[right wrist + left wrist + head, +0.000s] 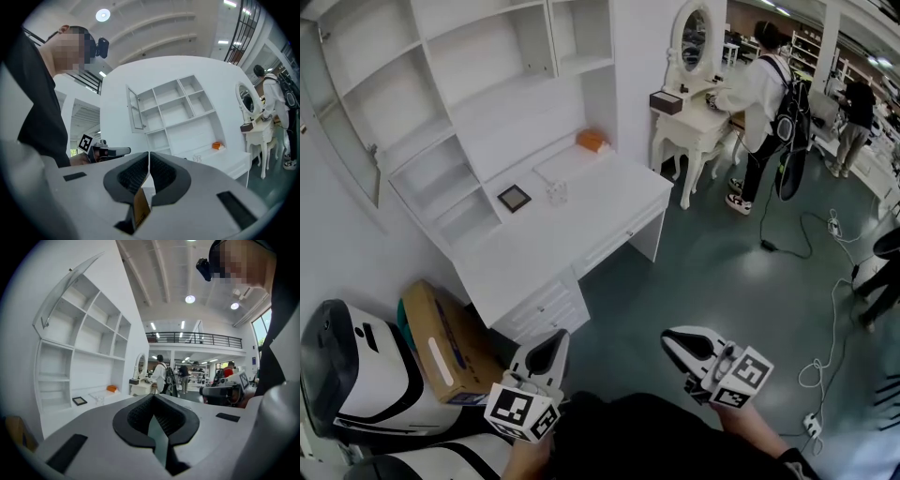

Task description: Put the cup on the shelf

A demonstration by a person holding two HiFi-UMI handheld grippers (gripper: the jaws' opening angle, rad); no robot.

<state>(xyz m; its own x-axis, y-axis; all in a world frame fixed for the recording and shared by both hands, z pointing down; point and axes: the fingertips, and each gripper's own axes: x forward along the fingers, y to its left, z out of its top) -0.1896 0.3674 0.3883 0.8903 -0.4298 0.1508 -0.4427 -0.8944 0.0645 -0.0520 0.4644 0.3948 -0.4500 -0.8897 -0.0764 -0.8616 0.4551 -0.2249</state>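
A clear glass cup [555, 193] stands on the white desk [609, 202], below the white shelf unit [487, 84]. It shows small in the left gripper view [99, 398] and in the right gripper view [197, 159]. My left gripper [552, 341] and right gripper [679, 337] are held low, close to my body and well short of the desk. Both are shut with nothing between the jaws. In the gripper views the left gripper [153, 398] and the right gripper [149, 155] point toward the desk.
A small dark picture frame [514, 198] and an orange object [592, 140] lie on the desk near the cup. A cardboard box [441, 347] and a white machine [356, 375] stand at the left. A dressing table [689, 117], a person [764, 94] and floor cables [825, 281] are at the right.
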